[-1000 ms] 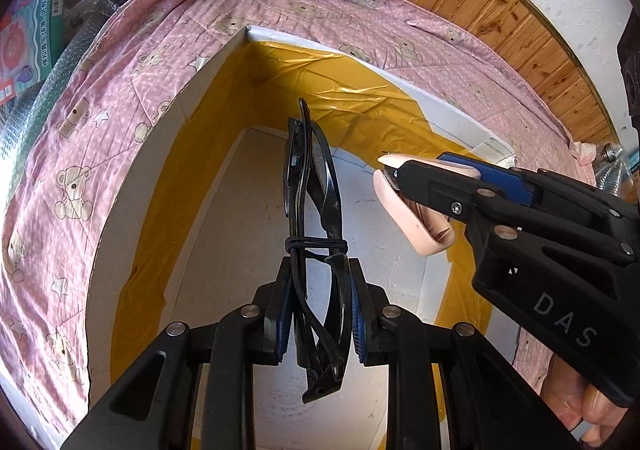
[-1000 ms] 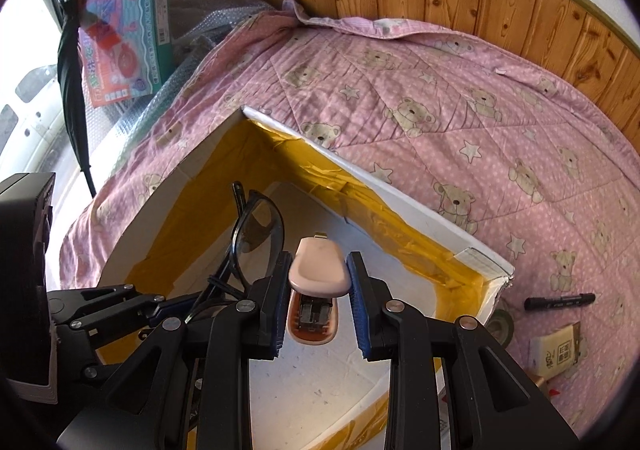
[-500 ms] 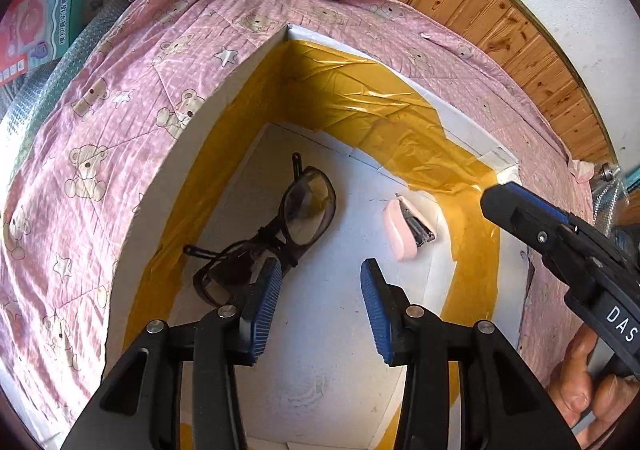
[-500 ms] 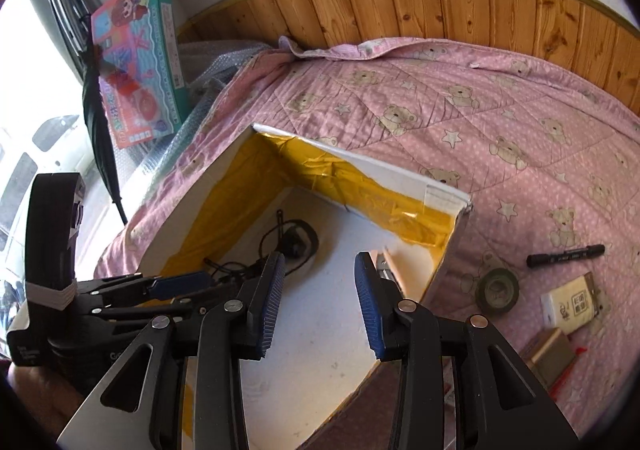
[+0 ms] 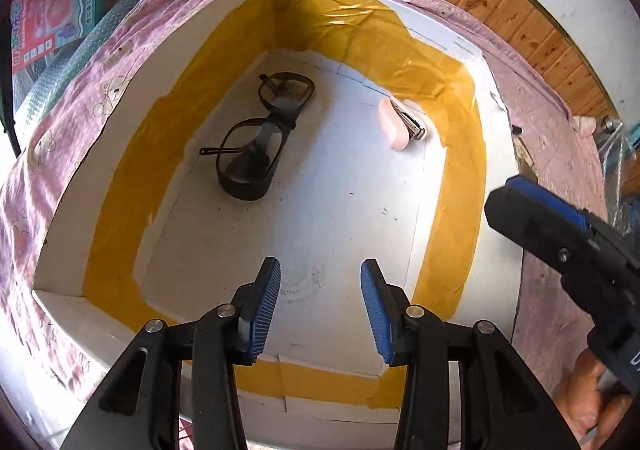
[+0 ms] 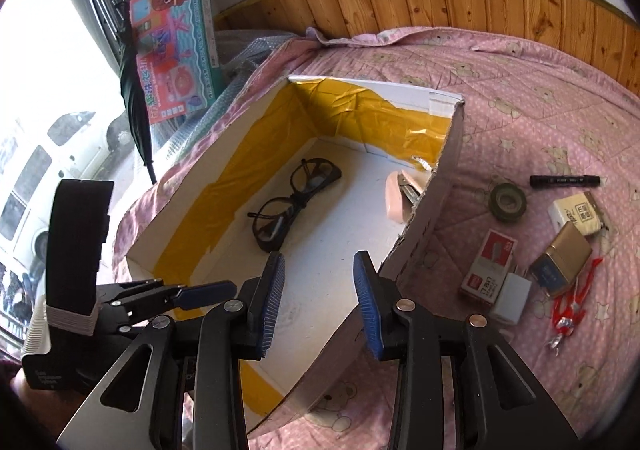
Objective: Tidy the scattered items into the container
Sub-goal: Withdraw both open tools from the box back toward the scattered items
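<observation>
The box (image 5: 100, 153) is sitting on a pink quilt (image 6: 520, 97), its inner walls lined with yellow tape. Inside, on the white floor, black glasses (image 5: 264, 137) are lying folded toward the far left, and a pink stapler (image 5: 396, 123) is resting near the far right corner, well apart from the glasses.

The left gripper (image 5: 320, 302) is hanging over the near end of the box, jaws spread and holding nothing. The right gripper (image 6: 320, 302) is hovering over the box's near right wall, likewise released and empty.

On the quilt to the right of the box, a tape roll (image 6: 508, 201), a black marker (image 6: 564, 180), a red staple box (image 6: 488, 270), a gold box (image 6: 562, 264) and a red clip (image 6: 572, 304) are lying scattered.
</observation>
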A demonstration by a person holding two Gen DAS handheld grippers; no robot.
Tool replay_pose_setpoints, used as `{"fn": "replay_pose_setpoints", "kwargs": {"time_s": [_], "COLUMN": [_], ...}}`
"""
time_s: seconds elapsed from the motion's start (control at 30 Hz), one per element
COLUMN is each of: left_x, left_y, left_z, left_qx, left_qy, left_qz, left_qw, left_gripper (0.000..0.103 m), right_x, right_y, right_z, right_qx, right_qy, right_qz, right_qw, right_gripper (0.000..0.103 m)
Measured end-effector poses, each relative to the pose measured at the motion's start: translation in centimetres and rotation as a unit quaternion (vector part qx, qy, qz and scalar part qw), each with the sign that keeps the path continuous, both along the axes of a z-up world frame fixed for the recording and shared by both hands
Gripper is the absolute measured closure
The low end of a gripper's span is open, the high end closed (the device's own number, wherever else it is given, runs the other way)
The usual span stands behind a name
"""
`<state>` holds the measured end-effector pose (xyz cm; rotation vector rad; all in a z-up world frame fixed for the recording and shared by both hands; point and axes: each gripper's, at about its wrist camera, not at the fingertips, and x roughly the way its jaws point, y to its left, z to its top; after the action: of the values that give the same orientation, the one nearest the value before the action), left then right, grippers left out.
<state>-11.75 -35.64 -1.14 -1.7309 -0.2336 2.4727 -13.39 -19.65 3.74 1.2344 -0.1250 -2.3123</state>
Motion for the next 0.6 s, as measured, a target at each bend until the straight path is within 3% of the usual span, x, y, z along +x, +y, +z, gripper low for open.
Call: {"fn": "replay_pose_setpoints", "kwargs": {"time_s": [0.07,0.23,0.4,0.6], "left_x": [0.6,1.7,2.3,4.9], "left_y": [0.4,3.1,1.6,6.1], "left_z": [0.1,0.1,2.7,6.3], "left_qx": [0.047,0.056,0.037,0.013], "left_qy": [-0.015,-0.034,0.005,0.062], "left_qz": [0.007,-0.011,0.038,-0.011], "left_qw": [0.9987,0.9978,0.9986,0.9979], "left_gripper": [0.059,0.059,0.059,0.059], "right_x": [0.1,1.1,3.8,6.7], "right_y": [0.5,1.5,5.8,11.3], "right_z": [0.1,0.8,2.7,-0.7], "right_qx": [0.001,-0.027,-0.07,-0.106], "right_qy": [0.002,0.009,0.034,-0.017], "right_qz": [-0.007,-0.012,-0.052,-0.106], "right_qw": [1.0,1.0,0.996,0.989], "right_gripper": [0.067,0.067,0.065,0.063]}}
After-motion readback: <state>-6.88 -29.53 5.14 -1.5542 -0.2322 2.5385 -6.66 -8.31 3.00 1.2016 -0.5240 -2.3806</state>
